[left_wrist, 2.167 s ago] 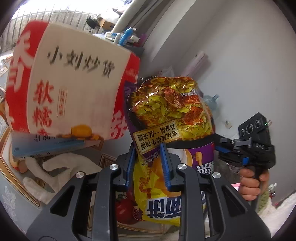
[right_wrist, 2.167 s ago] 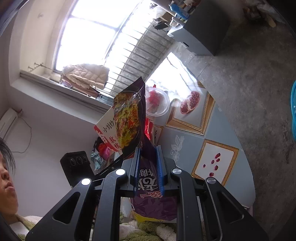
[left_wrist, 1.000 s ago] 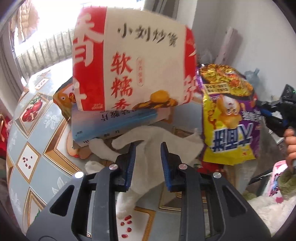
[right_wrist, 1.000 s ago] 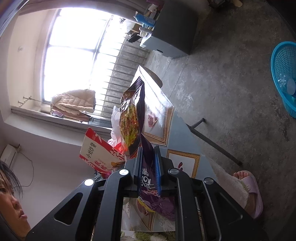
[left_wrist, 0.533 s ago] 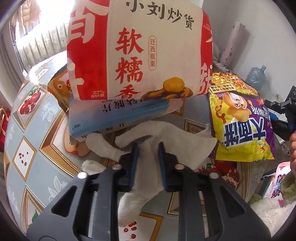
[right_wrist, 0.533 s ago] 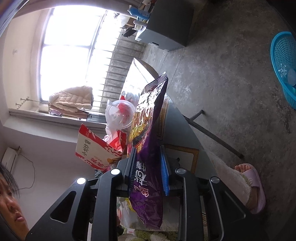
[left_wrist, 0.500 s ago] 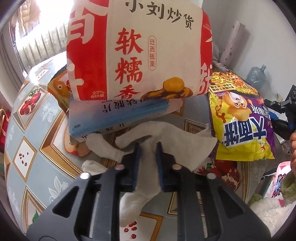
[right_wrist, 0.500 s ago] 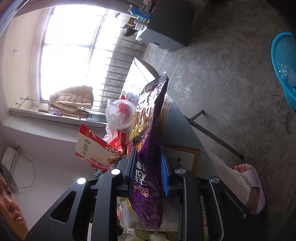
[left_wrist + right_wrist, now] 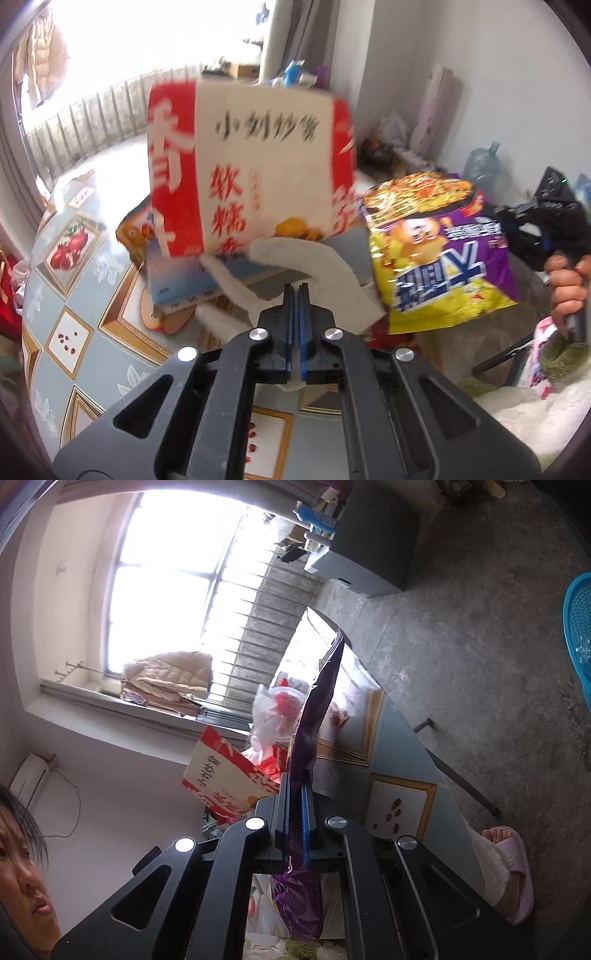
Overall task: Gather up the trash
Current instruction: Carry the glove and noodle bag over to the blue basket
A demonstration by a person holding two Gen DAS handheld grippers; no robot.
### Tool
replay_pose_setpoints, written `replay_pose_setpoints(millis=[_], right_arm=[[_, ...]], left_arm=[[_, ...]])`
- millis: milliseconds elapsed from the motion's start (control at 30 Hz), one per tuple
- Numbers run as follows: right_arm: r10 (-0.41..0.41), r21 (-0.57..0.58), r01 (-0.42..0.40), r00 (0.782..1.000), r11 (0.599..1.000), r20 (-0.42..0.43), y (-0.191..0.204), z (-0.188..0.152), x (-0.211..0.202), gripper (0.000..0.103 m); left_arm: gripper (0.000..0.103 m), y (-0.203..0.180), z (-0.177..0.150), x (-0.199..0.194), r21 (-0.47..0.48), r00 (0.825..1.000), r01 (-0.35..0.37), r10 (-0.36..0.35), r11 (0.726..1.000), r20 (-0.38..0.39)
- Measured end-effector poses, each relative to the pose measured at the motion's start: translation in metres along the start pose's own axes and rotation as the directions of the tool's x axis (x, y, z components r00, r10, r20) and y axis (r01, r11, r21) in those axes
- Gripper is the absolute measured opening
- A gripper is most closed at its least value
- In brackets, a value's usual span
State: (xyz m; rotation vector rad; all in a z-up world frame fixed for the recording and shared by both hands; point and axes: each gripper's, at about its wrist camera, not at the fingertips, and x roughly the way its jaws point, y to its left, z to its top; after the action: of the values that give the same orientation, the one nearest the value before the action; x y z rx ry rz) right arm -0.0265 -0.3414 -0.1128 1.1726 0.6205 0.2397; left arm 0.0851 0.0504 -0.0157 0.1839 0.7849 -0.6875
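Now the left claw [image 9: 295, 291], clamped on the white tissue [image 9: 314, 269], should lift it clear while the right claw [image 9: 295, 782] pinches the purple snack bag [image 9: 317, 701].

Black gripper [image 9: 295, 291] frames, silver screws, blue-lined jaws; lilac slipper [image 9: 511, 864].

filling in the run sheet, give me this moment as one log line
left gripper: jaws shut on white tissue | right gripper: jaws shut on purple snack bag | red-white box: on table

crumpled white tissue [image 9: 314, 269], purple snack bag [image 9: 439, 258]
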Motion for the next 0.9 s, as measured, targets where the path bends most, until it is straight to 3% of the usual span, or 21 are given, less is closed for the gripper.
replay_pose_setpoints(millis=[167, 333, 500, 567, 700, 800, 900], right_arm=[[0.025, -0.059, -0.021, 0.998, 0.998, 0.055, 0.019, 0.003, -0.023, 0.005], [-0.005, -0.12, 0.025, 0.986, 0.992, 0.165, 0.033, 0.011, -0.061, 0.005], [-0.06, -0.14, 0.109, 0.946, 0.984, 0.318, 0.04, 0.02, -0.113, 0.005], [-0.092, -0.135, 0.155, 0.918, 0.979, 0.386, 0.04, 0.022, -0.137, 0.005], [-0.206, -0.112, 0.303, 0.834, 0.946, 0.512, 0.036, 0.026, -0.177, 0.005], [-0.346, -0.079, 0.481, 0.727, 0.873, 0.593, 0.034, 0.029, -0.197, 0.005], [-0.465, -0.043, 0.63, 0.615, 0.775, 0.636, 0.026, 0.036, -0.208, 0.005]], left_arm=[[0.001, -0.006, 0.014, -0.022, -0.005, 0.995, 0.081, -0.081, 0.997, 0.062], [0.001, -0.021, 0.037, -0.033, 0.007, 0.976, 0.185, -0.185, 0.983, 0.117], [0.001, -0.057, 0.071, -0.027, 0.086, 0.942, 0.291, -0.301, 0.953, 0.147], [0.001, -0.082, 0.088, -0.02, 0.146, 0.928, 0.322, -0.342, 0.935, 0.147], [0.001, -0.128, 0.115, 0.005, 0.212, 0.9, 0.397, -0.424, 0.893, 0.101], [0.001, -0.167, 0.134, 0.029, 0.253, 0.887, 0.43, -0.458, 0.867, 0.06], [0.001, -0.21, 0.149, 0.06, 0.285, 0.875, 0.467, -0.485, 0.837, -0.011]])
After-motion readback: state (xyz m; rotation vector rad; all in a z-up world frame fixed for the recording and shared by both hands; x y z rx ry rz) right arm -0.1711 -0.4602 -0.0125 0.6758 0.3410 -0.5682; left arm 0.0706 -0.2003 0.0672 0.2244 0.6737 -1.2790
